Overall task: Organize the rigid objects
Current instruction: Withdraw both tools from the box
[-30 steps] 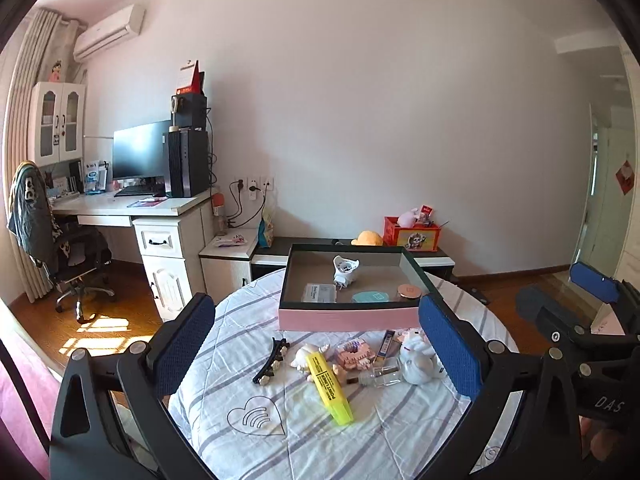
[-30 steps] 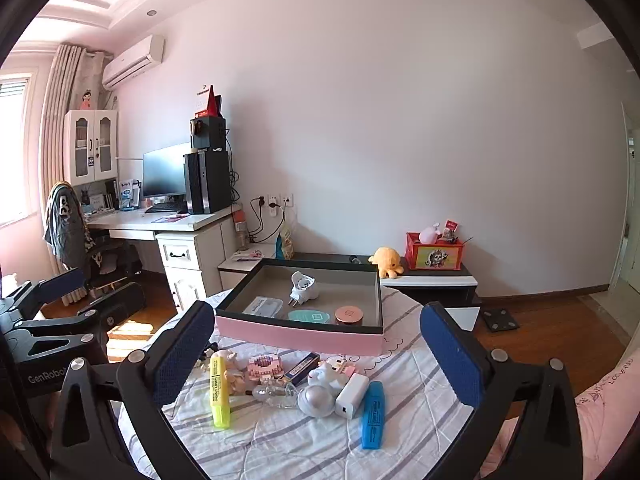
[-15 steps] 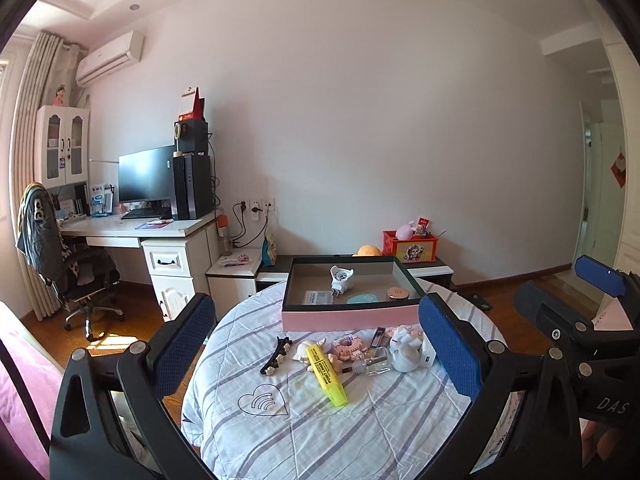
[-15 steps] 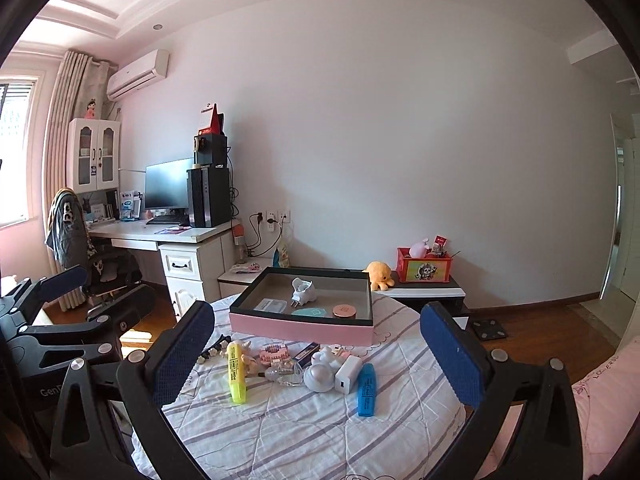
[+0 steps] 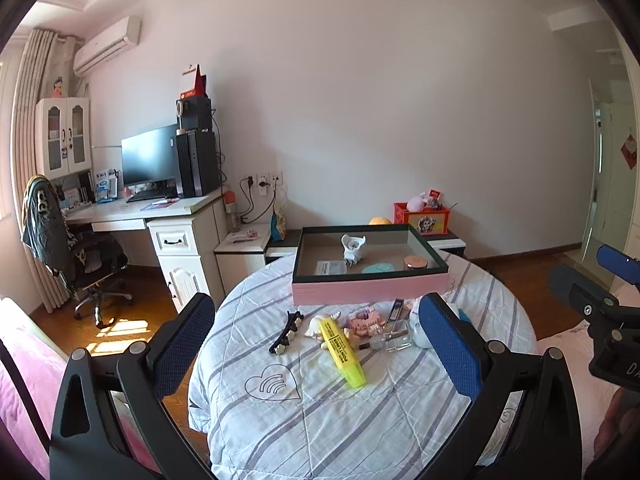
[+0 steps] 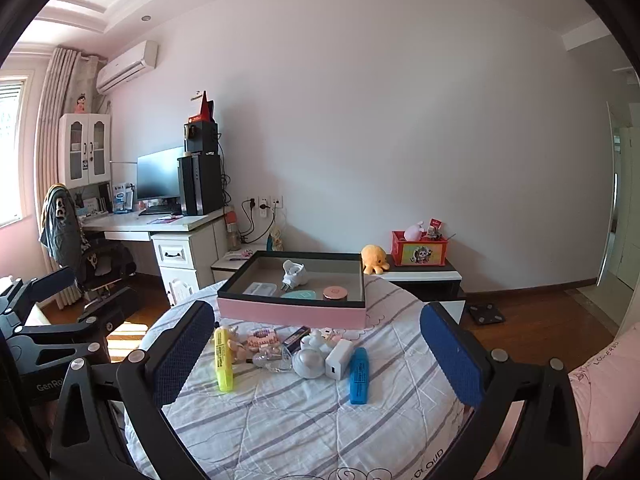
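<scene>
A pink tray (image 5: 368,292) with a dark rim stands at the far side of a round table; it also shows in the right wrist view (image 6: 292,314). It holds a white plug adapter (image 5: 354,246), a white card, a teal disc and a round pink compact (image 6: 335,292). In front of it lie a yellow highlighter (image 5: 342,350), a black hair clip (image 5: 286,332), a pink block toy (image 5: 362,320), a small glass bottle (image 5: 390,344), a white charger (image 6: 339,358) and a blue highlighter (image 6: 359,370). My left gripper (image 5: 316,356) and right gripper (image 6: 316,356) are open and empty, held back above the table's near side.
The table carries a striped white cloth (image 5: 320,412). A white desk (image 5: 160,216) with monitor and an office chair (image 5: 72,256) stand at the left. A low cabinet with a red box (image 6: 419,254) stands behind. Pink bedding shows at both sides.
Both grippers have pulled back and away from the table, then the left one tilted down a little. The objects look smaller than a second ago. Nothing on the table has moved.
</scene>
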Available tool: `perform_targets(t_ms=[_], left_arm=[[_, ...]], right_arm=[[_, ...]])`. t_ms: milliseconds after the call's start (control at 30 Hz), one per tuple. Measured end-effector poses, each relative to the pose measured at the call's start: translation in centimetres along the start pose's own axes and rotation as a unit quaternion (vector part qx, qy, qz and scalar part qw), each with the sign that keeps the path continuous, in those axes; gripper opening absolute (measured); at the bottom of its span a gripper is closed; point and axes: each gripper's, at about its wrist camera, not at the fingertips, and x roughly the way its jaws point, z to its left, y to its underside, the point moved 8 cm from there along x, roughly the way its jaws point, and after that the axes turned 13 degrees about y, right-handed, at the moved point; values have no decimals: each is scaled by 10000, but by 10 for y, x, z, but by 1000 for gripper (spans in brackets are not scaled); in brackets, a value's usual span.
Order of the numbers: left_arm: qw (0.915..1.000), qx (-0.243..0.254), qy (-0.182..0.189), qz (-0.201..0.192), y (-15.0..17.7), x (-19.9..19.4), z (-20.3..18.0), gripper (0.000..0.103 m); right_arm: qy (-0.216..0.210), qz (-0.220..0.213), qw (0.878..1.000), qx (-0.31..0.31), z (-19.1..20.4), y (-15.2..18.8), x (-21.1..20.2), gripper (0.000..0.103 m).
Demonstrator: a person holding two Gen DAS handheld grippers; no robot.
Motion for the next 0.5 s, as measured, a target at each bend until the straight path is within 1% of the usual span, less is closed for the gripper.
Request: perform_targets(t_ms=[133, 233, 367, 500], left_arm=[[9991, -33, -56, 428, 24, 27, 9, 103], [9965, -91, -80, 824, 48, 49, 17, 103], [9902, -326, -45, 1360, 78, 82, 25, 103], [9840, -407, 7, 1733, 98, 113, 22, 103]], right_arm=[[157, 322, 9994, 16, -13, 22, 24, 103], [244, 648, 9976, 33, -23, 44, 47, 103], [356, 1156, 9926, 71, -36, 78, 80, 103], [356, 1611, 9862, 94, -45, 108, 111, 103]])
